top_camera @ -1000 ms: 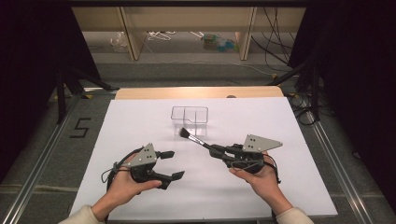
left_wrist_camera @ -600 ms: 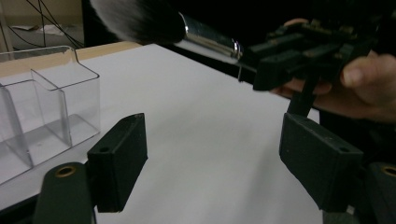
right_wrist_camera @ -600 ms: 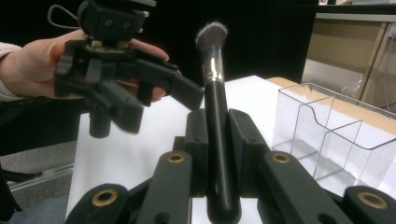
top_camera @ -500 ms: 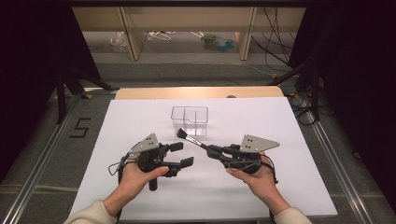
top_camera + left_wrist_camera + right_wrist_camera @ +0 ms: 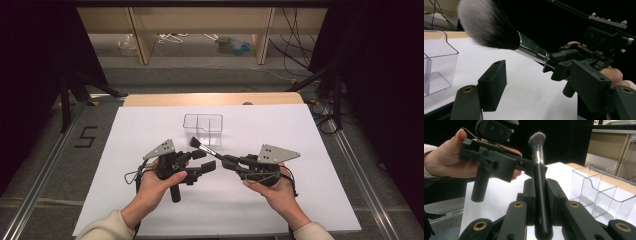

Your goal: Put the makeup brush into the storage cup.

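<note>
Makeup brush (image 5: 206,149): black handle, chrome ferrule, dark bristles fading to pale grey tips. Right tongs (image 5: 226,159) clamped on its handle, head raised toward the left tongs (image 5: 205,161), whose jaws stand wide apart just under the head. Clear divided organizer (image 5: 202,123) sits beyond on the white tabletop (image 5: 310,150). Floor marking "5" (image 5: 86,136) at left.

- We are seeing the white sheet (image 5: 310,150) lying on the table (image 5: 150,99), whose far edge is showing behind it.
- The clear divided box (image 5: 203,123) is sitting on the sheet, toward the far middle.
- The left gripper (image 5: 200,161) and right gripper (image 5: 229,161) are hanging nearer us than the box, side by side, facing each other.
- The brush (image 5: 204,148) is lying between the right gripper's jaws, its head pointing toward the box, above the left gripper's spread jaws.
</note>
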{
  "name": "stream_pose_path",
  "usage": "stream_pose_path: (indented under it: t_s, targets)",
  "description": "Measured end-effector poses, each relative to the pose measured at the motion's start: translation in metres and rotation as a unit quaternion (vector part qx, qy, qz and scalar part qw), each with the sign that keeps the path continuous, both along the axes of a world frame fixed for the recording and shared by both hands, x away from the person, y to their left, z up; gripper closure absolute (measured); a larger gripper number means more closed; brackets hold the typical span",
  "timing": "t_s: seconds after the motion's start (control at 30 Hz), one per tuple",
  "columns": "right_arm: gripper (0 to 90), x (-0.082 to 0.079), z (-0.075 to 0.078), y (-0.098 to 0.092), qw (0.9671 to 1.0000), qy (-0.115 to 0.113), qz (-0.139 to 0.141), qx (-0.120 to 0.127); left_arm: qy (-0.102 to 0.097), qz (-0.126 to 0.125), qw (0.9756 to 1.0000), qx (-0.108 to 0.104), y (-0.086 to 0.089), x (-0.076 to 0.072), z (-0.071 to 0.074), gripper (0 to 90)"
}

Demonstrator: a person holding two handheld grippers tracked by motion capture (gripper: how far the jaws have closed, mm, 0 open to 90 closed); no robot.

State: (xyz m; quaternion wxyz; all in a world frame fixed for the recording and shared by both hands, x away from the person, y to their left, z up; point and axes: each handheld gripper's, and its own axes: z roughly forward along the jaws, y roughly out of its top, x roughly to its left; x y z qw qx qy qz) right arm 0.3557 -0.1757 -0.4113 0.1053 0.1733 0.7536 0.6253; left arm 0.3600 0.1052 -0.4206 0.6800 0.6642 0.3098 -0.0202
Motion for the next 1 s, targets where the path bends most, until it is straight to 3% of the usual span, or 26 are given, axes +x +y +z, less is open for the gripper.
stream_pose_path:
  t_s: [0.23, 0.67, 1.0]
  targets:
    - [79.3, 0.0004, 0.0003, -0.0006, 1.0, -0.002, 0.0, 0.001, -0.003, 0.002, 0.9999, -0.016, -0.0012, 0.0002, 0.0018, 32.8]
    - [79.3, 0.0002, -0.0004, 0.0004, 1.0, -0.004, -0.002, 0.003, 0.013, -0.001, 0.9988, -0.047, -0.0067, 0.0027, 0.0009, 40.2]
    - [79.2, -0.0012, -0.0014, 0.0017, 1.0, -0.001, -0.001, 0.002, 0.026, 0.001, 0.9975, -0.066, -0.0076, 0.0061, -0.0035, 56.1]
